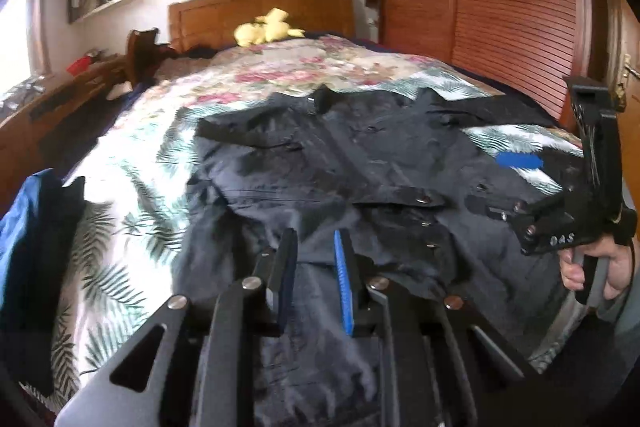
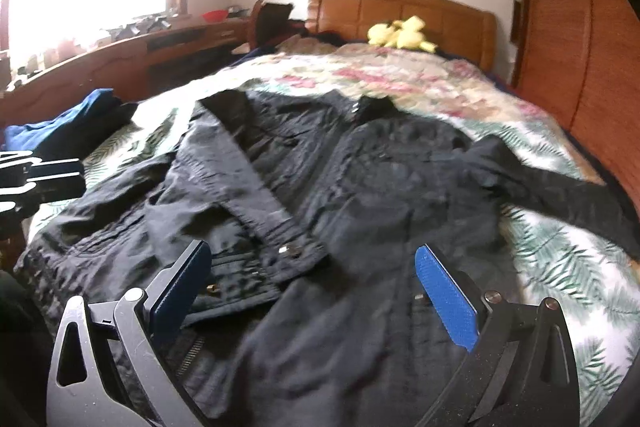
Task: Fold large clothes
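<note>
**Jacket half-folded on the bed, both grippers hovering over the hem**

Taking the black jacket (image 2: 360,163) as the landmark and reading from its left: a blue garment (image 2: 64,123) is lying on the bed (image 2: 552,259) beside the jacket's left side, apart from it. The jacket itself is lying spread across the leaf-print cover, collar pointing toward the headboard (image 2: 400,11), with one sleeve (image 2: 256,187) already lying folded diagonally across the chest and its snap cuff near the hem. The other sleeve (image 2: 560,183) is stretching out off the jacket's right side, not yet folded.

The left gripper (image 1: 316,259) is hanging just above the fabric near the hem, its jaws narrowly parted with nothing pinched between them. The right gripper (image 2: 312,271) is hovering over the lower front with its jaws spread wide and empty; a hand (image 1: 600,267) is holding its handle.

By my reading, the sleeve-folding step is under way. The next move is likely calling for a pinch on the outstretched sleeve near its cuff, then carrying it across the chest without dragging the first fold loose.
</note>
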`<control>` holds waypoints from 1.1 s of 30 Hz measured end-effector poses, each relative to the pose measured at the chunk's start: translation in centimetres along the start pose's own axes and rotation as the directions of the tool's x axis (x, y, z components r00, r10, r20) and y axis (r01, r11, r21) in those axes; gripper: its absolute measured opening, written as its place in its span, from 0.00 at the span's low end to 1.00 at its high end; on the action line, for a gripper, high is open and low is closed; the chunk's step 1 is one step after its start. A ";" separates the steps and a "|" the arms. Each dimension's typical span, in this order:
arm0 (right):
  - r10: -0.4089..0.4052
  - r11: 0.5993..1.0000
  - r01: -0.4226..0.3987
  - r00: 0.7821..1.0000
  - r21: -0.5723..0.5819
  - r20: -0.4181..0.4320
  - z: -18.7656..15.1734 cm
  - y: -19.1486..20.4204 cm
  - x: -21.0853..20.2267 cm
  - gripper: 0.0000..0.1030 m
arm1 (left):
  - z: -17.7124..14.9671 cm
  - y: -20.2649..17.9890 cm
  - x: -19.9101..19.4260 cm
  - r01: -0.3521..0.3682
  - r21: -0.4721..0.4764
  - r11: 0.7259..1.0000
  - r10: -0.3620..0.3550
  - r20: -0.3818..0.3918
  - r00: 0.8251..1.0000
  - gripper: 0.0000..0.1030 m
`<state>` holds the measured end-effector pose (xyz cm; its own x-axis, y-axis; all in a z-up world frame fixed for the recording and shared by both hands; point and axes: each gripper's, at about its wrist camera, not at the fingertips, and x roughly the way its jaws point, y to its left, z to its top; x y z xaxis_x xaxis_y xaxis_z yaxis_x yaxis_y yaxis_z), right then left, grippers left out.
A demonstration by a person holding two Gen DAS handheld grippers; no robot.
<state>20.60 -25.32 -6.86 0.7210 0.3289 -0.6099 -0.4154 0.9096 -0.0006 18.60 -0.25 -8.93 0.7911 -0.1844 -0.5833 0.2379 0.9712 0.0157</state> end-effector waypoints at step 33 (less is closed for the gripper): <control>0.194 0.976 -0.173 0.965 0.131 -0.174 -1.5 1.7 4.7 0.89 | -2.3 4.2 -3.4 -0.072 -0.076 0.994 0.078 0.069 0.995 0.16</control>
<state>22.47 -22.64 -10.92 0.5190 0.4499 -0.7268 -0.4575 0.8644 0.2084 15.56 4.85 -8.75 0.8440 -0.1183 -0.5232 0.1364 0.9906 -0.0039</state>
